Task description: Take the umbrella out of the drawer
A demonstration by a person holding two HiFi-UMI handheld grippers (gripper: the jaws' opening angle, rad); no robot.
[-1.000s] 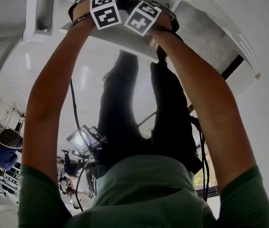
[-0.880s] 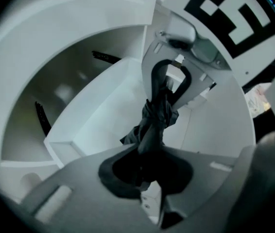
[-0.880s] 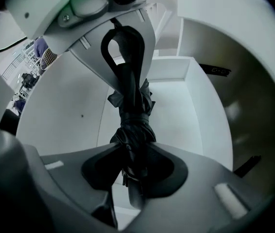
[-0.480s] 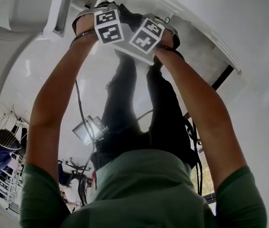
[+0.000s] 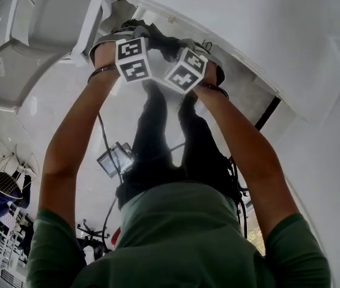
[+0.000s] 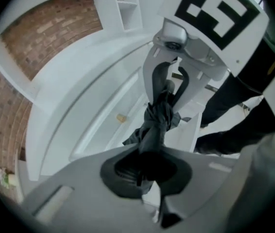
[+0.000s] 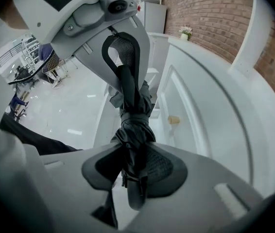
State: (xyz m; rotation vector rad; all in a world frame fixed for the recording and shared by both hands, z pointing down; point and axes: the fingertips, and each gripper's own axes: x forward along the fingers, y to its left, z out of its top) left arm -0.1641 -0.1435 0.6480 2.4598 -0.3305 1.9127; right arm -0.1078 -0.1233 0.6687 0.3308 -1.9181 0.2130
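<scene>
Closest to the head camera, a person's green shirt [image 5: 176, 233] fills the bottom of the view, and two bare forearms reach steeply down and meet over black trousers [image 5: 158, 143]. At the wrists, the left tool [image 6: 147, 171] and the right tool [image 7: 135, 171] sit side by side with their marker cubes almost touching. Both have hold of a folded black umbrella [image 7: 133, 123], which hangs in the air between them. The left tool's jaws are pressed nearly together on the bunched fabric at one end. The right tool's jaws stand a little further apart and clamp the thicker end, where a rounded grey tip pokes out toward its camera. A strap cinches the canopy between the two grips. Just beyond the tools lies the open drawer [image 5: 248, 92], its grey inside showing under a white cabinet front, and the umbrella is up clear of it. Farther off are a glossy white floor [image 5: 32, 107], a brick wall [image 7: 210, 13] and a small potted plant [image 7: 185, 31] on a white ledge.
</scene>
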